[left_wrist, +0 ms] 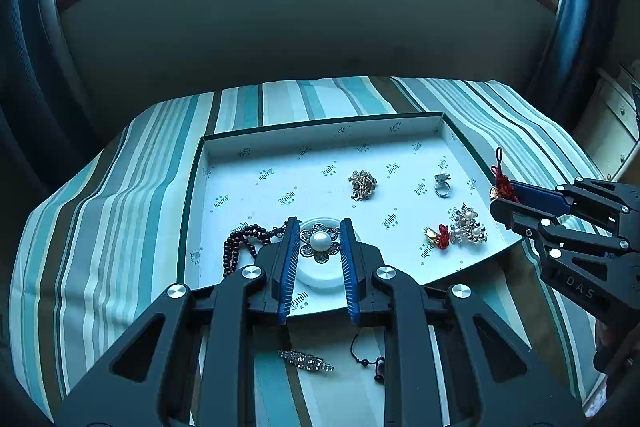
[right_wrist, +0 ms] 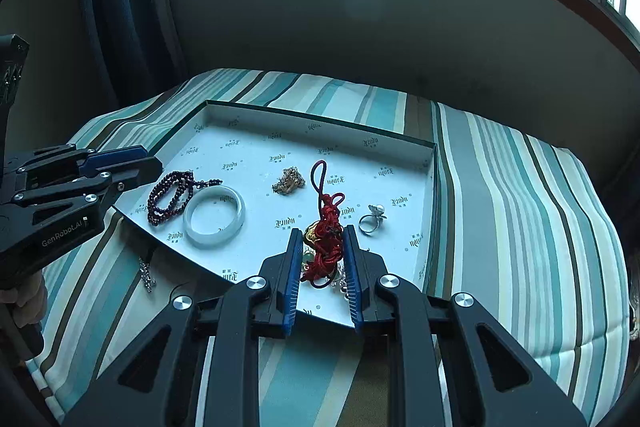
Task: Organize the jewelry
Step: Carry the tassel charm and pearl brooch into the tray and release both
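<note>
While over the tray [right_wrist: 224, 123], right gripper [right_wrist: 322, 251] clamped on red knotted charm [right_wrist: 326, 227], left gripper [left_wrist: 320, 239] agape

A shallow white printed-paper tray [right_wrist: 420, 151] fills mid-frame, holding dark red wooden beads [right_wrist: 168, 197] at left, a pale jade bangle [right_wrist: 240, 215] beside them, a gold filigree brooch [right_wrist: 289, 180] centrally, and a silver ring [right_wrist: 370, 221] at right; a red knotted cord charm [right_wrist: 326, 227] hangs upright at centre.

Both wrist views close above, facing window, sharing tray [left_wrist: 444, 125]
</note>
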